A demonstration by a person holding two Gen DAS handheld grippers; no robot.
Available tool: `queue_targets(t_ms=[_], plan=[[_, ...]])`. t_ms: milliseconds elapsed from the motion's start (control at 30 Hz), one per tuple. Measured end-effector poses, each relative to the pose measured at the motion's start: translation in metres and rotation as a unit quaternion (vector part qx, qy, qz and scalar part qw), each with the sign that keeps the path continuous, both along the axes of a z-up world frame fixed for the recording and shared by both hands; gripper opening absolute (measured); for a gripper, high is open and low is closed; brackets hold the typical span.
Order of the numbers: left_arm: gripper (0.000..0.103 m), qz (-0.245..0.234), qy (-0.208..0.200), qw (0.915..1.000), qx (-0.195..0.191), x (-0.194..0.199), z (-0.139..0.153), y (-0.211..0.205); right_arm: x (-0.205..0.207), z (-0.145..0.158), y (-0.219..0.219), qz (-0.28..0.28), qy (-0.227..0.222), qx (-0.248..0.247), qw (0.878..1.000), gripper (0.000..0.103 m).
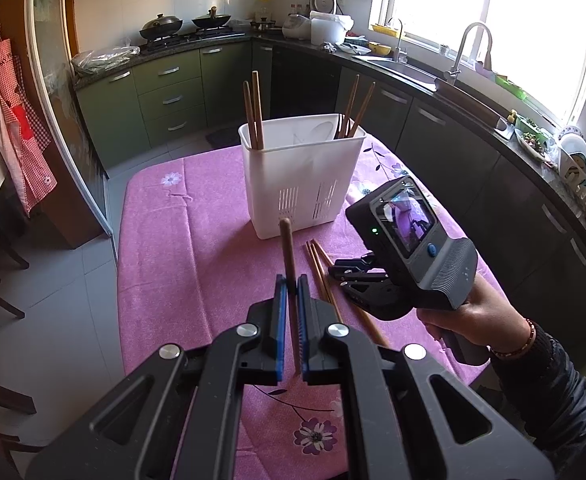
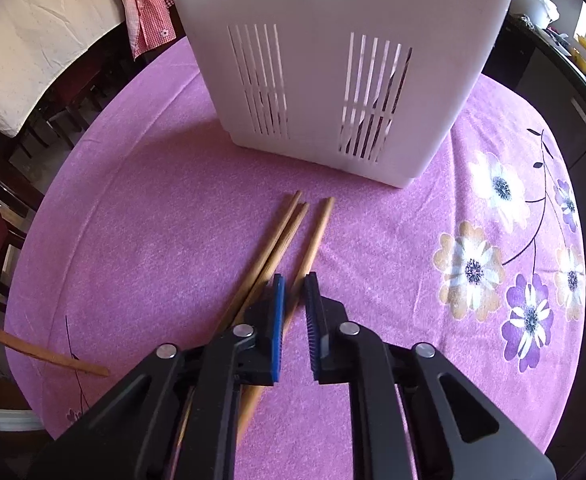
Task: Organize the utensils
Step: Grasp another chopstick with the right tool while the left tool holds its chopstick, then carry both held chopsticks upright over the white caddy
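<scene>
L tool (image 1: pixel 291 284): pinching one chopstick (image 1: pixel 289 256), held upright, short of the holder (image 1: pixel 301 172).
R tool (image 2: pixel 295 280): pads slightly spread, low over 3 loose chopsticks (image 2: pixel 293 232) on the counter (image 2: pixel 153 220), gripping none.
Holder: white, 2 pairs already inside.
Risk L: thin stick may pivot or slip betw pads, miss the rim.
Risk R: sticks lie touching; closing could grab 2 or roll them apart.

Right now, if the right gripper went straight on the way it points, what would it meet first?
Probably the loose chopsticks lying on the purple tablecloth just ahead of the right gripper. Beyond them stands the white utensil holder. Depth is hard to judge, so it might pass above them.
</scene>
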State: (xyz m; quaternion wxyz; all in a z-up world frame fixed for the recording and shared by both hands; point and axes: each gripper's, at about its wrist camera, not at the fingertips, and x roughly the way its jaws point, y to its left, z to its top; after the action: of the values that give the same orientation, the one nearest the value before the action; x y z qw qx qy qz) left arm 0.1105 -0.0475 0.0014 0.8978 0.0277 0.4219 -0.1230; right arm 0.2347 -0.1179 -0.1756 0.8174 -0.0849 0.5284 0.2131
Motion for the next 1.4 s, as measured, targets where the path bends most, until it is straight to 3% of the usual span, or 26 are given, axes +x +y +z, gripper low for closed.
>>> queue_targets(t_ms=[167, 467, 600, 833, 1400], plan=[[0.006, 0.0, 0.0, 1.0, 0.004, 0.002, 0.001, 0.001, -0.006, 0.012, -0.019, -0.015, -0.014, 0.035, 0.999, 0.006], [0.006, 0.0, 0.0, 1.0, 0.01, 0.002, 0.001, -0.001, -0.055, 0.103, -0.064, -0.028, -0.139, 0.105, 0.984, 0.006], [0.006, 0.001, -0.001, 0.9999, 0.012, 0.002, 0.001, -0.001, -0.08, 0.126, -0.089, -0.035, -0.178, 0.117, 0.976, 0.006], [0.006, 0.0, -0.005, 0.9998, 0.02, -0.003, 0.001, -0.004, -0.114, 0.135, -0.117, -0.052, -0.222, 0.123, 0.966, 0.007], [0.005, -0.009, -0.01, 0.9998, 0.018, -0.007, 0.013, -0.013, -0.136, 0.141, -0.13, -0.045, -0.223, 0.144, 0.963, 0.006]])
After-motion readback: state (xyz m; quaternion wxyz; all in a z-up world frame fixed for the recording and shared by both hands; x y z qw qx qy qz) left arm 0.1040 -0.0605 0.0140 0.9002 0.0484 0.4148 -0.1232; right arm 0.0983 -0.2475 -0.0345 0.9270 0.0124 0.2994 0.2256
